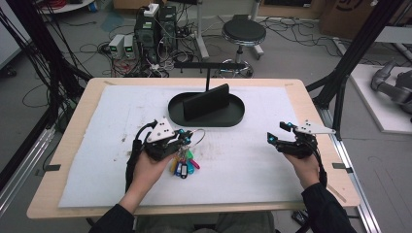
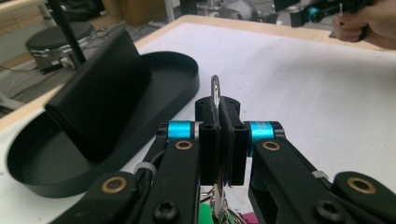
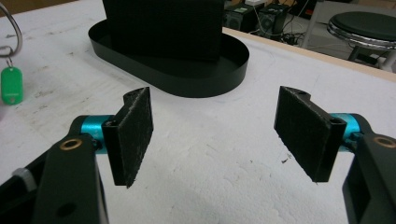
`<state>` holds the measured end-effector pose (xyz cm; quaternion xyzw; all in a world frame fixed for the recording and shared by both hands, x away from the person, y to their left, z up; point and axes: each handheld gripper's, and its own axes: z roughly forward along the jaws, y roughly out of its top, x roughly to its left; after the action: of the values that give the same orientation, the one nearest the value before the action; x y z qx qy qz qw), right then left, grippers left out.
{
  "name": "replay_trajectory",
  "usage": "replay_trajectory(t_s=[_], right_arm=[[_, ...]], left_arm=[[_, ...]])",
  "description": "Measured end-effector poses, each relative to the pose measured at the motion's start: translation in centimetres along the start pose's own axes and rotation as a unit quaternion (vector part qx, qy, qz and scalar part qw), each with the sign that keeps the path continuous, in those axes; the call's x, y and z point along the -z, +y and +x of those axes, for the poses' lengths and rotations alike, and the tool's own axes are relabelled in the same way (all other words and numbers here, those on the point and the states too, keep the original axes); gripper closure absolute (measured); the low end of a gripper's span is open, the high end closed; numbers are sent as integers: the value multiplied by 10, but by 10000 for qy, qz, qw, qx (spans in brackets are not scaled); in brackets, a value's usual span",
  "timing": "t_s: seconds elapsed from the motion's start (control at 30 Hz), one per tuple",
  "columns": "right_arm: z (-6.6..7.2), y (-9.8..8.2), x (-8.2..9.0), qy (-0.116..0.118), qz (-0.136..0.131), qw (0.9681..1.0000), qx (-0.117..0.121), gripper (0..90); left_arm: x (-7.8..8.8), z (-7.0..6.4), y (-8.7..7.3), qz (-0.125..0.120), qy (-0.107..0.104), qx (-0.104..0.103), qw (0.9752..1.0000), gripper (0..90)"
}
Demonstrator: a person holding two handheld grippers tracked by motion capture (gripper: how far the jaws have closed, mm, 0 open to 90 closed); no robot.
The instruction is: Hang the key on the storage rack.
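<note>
From the high view, the left gripper (image 1: 183,137) is being held over the white mat (image 1: 252,165), a little toward the left edge of the table (image 1: 73,141), in front of the black oval tray (image 1: 206,116). Its jaws are pressed together on the metal key ring (image 1: 196,136), and the coloured key tags (image 1: 183,163) are hanging under it, just above the mat. The right gripper (image 1: 279,133) is staying near the right edge of the table, well apart from the ring, with its jaws standing wide apart and nothing between them.

In the left gripper view, the two pads are squeezing the key ring (image 2: 215,91) between them; the top of the ring is sticking up above the pads. The tray (image 2: 56,172) is lying to the left.

In the right gripper view, the pads (image 3: 134,130) are far from each other and are touching nothing. The key ring (image 3: 11,30) with a green tag (image 3: 11,85) is showing at the far left, well apart, and the tray (image 3: 187,74) is ahead.
</note>
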<state>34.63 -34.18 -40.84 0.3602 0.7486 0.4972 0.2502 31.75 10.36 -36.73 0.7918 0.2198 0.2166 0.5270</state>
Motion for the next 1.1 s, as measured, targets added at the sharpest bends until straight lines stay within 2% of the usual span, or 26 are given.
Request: replay_trajectory(t_s=[0.37, 0.67, 1.1], right_arm=[[0, 0, 0, -2, 4, 10000, -13, 284], [-1, 0, 0, -3, 12, 10000, -27, 285], [-2, 0, -1, 1, 2, 10000, -37, 284]], left_arm=[[12, 12, 17, -262, 273, -29, 9993, 864], [17, 21, 29, -327, 420, -68, 9986, 864], [23, 40, 43, -413, 713, 16, 9966, 864]])
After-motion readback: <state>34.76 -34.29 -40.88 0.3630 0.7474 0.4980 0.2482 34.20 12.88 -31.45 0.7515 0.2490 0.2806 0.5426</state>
